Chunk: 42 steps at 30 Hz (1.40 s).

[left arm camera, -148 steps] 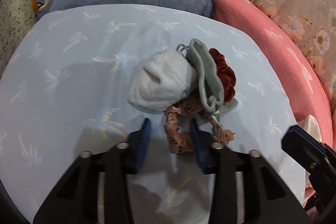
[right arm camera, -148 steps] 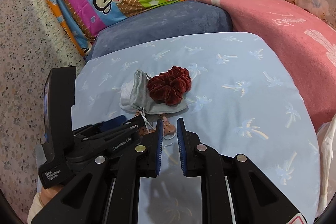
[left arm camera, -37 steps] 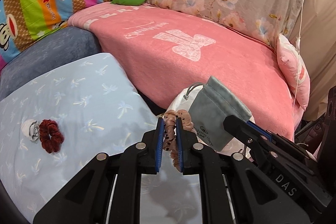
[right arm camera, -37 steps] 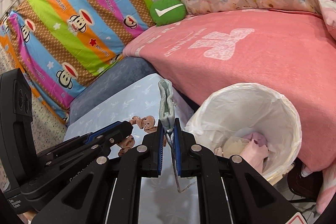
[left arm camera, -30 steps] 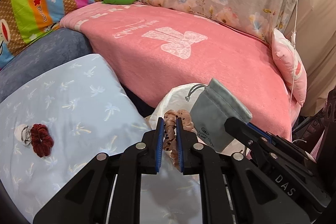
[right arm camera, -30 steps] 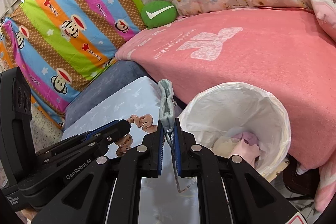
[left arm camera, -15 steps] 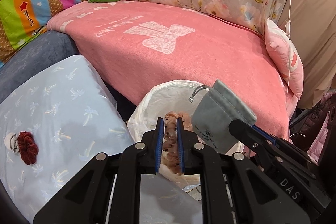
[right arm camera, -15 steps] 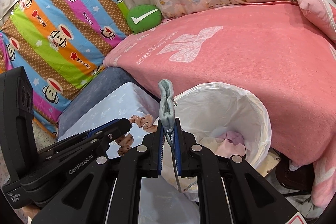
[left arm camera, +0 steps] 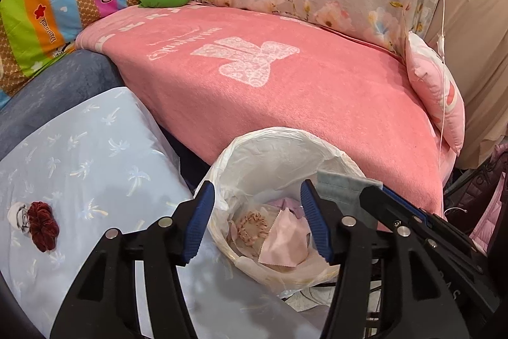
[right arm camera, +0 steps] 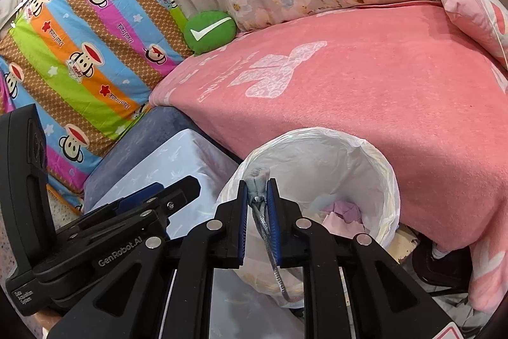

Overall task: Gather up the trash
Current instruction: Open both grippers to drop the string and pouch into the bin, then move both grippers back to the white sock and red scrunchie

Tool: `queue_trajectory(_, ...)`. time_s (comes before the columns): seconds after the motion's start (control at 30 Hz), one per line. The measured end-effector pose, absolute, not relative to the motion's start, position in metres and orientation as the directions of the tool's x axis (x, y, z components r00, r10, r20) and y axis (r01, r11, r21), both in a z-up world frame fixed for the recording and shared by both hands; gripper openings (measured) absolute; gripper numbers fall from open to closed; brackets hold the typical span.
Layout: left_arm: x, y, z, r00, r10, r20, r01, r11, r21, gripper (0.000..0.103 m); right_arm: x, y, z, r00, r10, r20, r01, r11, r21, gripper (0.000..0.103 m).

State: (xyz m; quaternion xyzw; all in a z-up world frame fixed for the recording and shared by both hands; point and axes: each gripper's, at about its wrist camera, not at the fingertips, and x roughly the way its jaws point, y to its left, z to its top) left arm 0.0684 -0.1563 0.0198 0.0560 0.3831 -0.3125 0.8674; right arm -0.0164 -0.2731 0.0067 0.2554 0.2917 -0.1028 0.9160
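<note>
One spotted scrunchie [left arm camera: 250, 226] lies binned; left gripper [left arm camera: 257, 223] gapes empty, jaws just opening. Right gripper [right arm camera: 256, 213], just loosening, pinches the grey pouch [right arm camera: 257, 186]. Red scrunchie [left arm camera: 43, 226] waits at nine o'clock.

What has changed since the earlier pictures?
The left tongs have just been opening and dropped the spotted scrunchie into the trash bin. The right tongs have been opening slightly; the grey pouch remains between them. The red scrunchie stayed put.
</note>
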Motion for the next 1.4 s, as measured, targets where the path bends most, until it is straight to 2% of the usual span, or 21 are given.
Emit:
queue_trajectory(0.13, 0.07, -0.152, 0.018, 0.517, -0.49, -0.702, 0.574, 0.807, -0.14, 0.054, -0.016, -0.272, 0.007, 0.809, -0.041, -0.586, 0.337, 0.85, 0.405, 0.015)
queue_trajectory(0.27, 0.072, -0.147, 0.017, 0.526, -0.479, -0.703, 0.56, 0.817, -0.138, 0.06, -0.015, -0.27, 0.009, 0.812, -0.041, -0.582, 0.331, 0.854, 0.401, 0.02)
queue_trajectory(1.4, 0.092, -0.064, 0.008, 0.574, -0.432, -0.695, 0.44, 0.879, -0.184, 0.061, 0.027, -0.186, 0.008, 0.781, 0.044, -0.623, 0.205, 0.924, 0.323, 0.022)
